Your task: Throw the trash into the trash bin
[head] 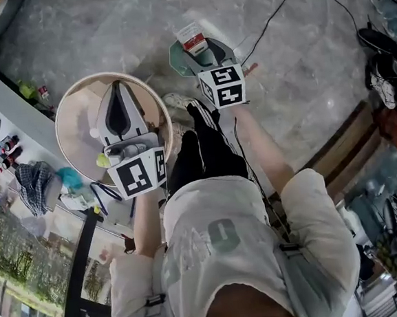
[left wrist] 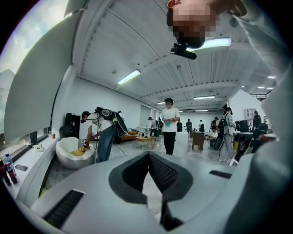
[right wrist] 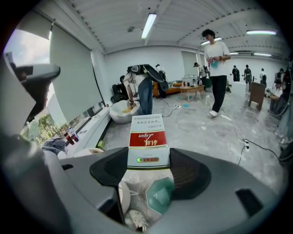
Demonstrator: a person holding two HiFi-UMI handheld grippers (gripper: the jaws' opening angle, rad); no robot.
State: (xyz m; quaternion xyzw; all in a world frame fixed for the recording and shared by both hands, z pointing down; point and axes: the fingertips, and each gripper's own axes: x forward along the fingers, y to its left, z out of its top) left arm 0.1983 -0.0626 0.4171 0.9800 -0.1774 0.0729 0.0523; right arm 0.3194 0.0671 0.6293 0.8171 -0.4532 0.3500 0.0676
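Observation:
A red and white carton [head: 192,37] is clamped between the jaws of my right gripper [head: 199,51], which is shut on it. In the right gripper view the carton [right wrist: 148,137] sticks out forward from the right gripper [right wrist: 147,161]. The green trash bin [head: 176,58] stands on the floor directly under that gripper, and its lid or rim [right wrist: 160,196] shows through the gap behind the jaws. My left gripper [head: 117,85] hangs over a round wooden table [head: 71,124]. Its tips meet with nothing between them in the left gripper view [left wrist: 149,157].
A small yellow-green object [head: 102,160] lies on the table beside the left gripper. The person's shoe [head: 177,101] is next to the bin. A black cable [head: 275,9] crosses the grey floor. Bottles [head: 4,152] line the windowsill at left; shoes [head: 376,41] and a bench [head: 349,141] are at right.

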